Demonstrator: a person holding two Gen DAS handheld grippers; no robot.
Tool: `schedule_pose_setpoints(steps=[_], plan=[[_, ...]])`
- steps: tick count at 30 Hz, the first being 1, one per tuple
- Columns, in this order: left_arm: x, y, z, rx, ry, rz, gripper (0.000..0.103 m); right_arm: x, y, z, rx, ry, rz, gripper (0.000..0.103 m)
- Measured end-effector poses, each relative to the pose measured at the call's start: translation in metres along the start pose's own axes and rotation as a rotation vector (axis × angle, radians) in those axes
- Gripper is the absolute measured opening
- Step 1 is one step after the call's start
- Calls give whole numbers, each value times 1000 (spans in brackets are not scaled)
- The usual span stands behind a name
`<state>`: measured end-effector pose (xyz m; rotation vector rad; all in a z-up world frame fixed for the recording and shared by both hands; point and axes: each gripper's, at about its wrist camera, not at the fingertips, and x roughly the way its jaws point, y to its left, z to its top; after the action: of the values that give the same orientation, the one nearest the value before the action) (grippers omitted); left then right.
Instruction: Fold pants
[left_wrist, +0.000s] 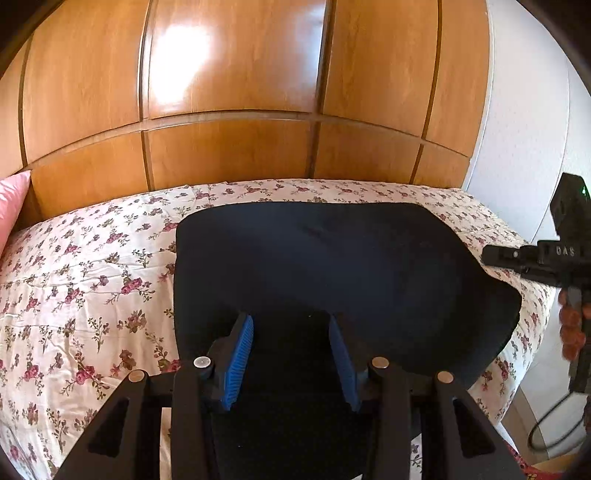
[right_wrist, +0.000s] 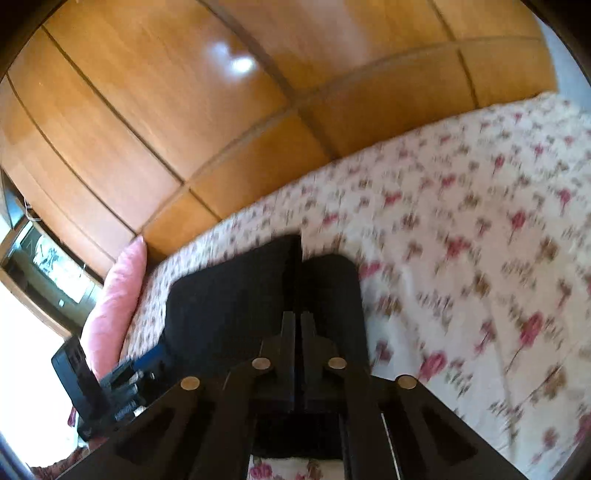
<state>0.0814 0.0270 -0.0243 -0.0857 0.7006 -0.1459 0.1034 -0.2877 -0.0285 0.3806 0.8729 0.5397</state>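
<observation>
While our left gripper (left_wrist: 291, 354) hovers with its blue pads (left_wrist: 240, 360) spread apart over the near edge of the dark pants (left_wrist: 332, 266), we see our right gripper (right_wrist: 297, 280) closed, pants beneath it, on the floral bedspread (left_wrist: 85, 280).

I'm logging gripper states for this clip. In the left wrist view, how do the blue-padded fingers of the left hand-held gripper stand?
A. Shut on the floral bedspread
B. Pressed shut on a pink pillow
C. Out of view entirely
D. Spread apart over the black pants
D: the left hand-held gripper shows its two blue fingers set well apart, with the black pants filling the gap on the floral bedspread.
</observation>
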Motion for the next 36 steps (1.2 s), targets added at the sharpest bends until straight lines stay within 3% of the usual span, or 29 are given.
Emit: schedule_pose_setpoints(steps=[1,3,6,8,10,11,15,18,22,28,32,36], plan=[[-1,-1,-1,3,1,2,43,6,1,-3,4,14,16,45],[-2,-2,-1,9,0,6,43,17,4,-9,17,40,23,73],[-2,-3,-2,12,0,10,43,35,9,-12,7,54,12,73],[-2,-3,-2,14,0,14,43,41,11,-13,-5,57,8,67],[-2,-3,-2,15,1,17,43,47,15,-13,-18,67,16,38],[-2,-3,-2,14,2,23,43,51,18,-13,-23,91,36,30],[-6,-1,1,-7,-3,10,43,47,31,-10,-99,69,-1,17],[-16,-4,6,-1,-38,-8,43,22,40,3,-130,-6,4,15],[-11,-13,6,40,-16,-7,43,-2,49,17,-176,-63,4,15],[-1,-7,-7,31,19,19,44,33,19,-4,-71,36,0,15],[-3,-6,-16,39,9,18,44,41,2,-9,38,42,55,15],[-8,-5,-27,45,-11,18,44,39,8,-9,10,41,51,16]])
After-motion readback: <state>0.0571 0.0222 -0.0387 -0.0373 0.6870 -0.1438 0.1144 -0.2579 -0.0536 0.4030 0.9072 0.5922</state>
